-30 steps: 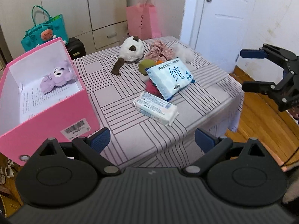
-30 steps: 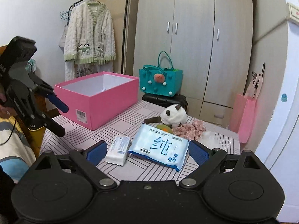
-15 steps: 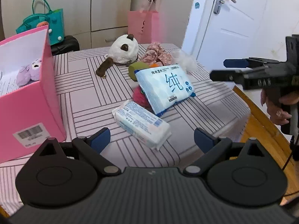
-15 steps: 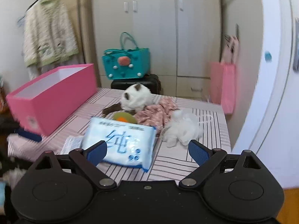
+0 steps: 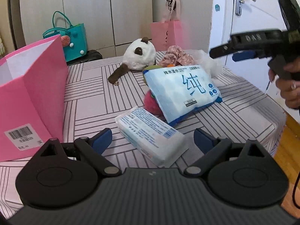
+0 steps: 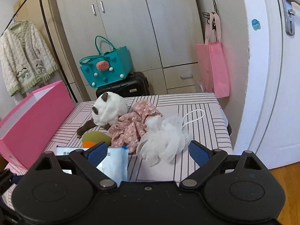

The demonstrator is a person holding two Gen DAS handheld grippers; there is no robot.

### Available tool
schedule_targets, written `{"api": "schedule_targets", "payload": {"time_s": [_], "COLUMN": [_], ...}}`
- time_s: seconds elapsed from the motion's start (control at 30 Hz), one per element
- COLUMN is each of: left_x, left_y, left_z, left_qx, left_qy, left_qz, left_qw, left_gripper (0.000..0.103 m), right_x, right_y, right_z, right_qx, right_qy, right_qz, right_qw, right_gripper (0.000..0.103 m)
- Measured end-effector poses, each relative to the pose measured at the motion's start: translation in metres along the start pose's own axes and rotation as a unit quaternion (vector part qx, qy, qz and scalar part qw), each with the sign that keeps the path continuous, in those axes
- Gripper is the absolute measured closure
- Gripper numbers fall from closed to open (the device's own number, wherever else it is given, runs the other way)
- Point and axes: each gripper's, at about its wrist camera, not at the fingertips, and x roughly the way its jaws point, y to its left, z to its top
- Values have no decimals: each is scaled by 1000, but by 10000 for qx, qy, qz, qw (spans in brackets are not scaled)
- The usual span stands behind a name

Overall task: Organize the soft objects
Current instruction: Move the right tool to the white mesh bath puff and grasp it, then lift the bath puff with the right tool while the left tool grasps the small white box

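Observation:
My left gripper is open low over the striped table, its fingers either side of a small white tissue pack. Behind that pack lie a big blue wet-wipe pack resting on a magenta pompom, a white-and-brown plush cat, a pink floral cloth and a white mesh bath puff. The pink box stands at the left. My right gripper is open just before the bath puff, with the floral cloth, plush cat and a green-orange soft toy beyond.
A teal tote sits on a black suitcase behind the table. A pink paper bag hangs by the white door. A cream cardigan hangs on a rack at the left. Wooden floor lies beyond the table's right edge.
My left gripper has dropped and closed in on the small tissue pack. My right gripper has swung right and come up to the bath puff. Both stayed open.

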Motion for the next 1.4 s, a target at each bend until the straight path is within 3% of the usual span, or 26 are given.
{"api": "schedule_targets", "payload": {"time_s": [0.17,0.3,0.43,0.6,0.73,0.87,0.93,1.0,1.13,1.3,1.4], "left_x": [9,12,6,5,-1,-3,1,5,16,25,28], "left_y": [-5,3,4,2,10,20,22,22,22,20,18], "left_z": [-2,-9,-10,-9,-10,-8,-6,-2,3,5,6], "left_qx": [-20,-225,-115,-114,-327,-447,-505,-536,-512,-441,-413], "left_qy": [-200,-97,-217,-184,-74,39,54,72,41,-108,-129], "left_qz": [248,155,225,274,259,201,218,252,404,597,627], "left_qw": [9995,9996,9994,9994,9991,9988,9985,9982,9979,9972,9971], "left_gripper": [10,20,30,41,52,53,53,51,49,49,52], "right_x": [16,26,38,57,64,64,64,68,72,68,59], "right_y": [2,0,-10,-18,-20,-17,-14,-12,-11,-19,-22], "right_z": [9,13,18,19,14,10,8,7,4,1,-1], "right_qx": [-70,-115,142,325,208,-98,-215,-259,-360,-199,-111], "right_qy": [22,-31,38,251,329,364,323,377,401,283,188], "right_qz": [-48,-365,-294,-350,-355,-360,-415,-524,-566,-480,-532], "right_qw": [10000,9993,9995,9985,9986,9986,9984,9976,9969,9982,9983], "right_gripper": [7,8,11,38,49,51,48,34,35,61,65]}}
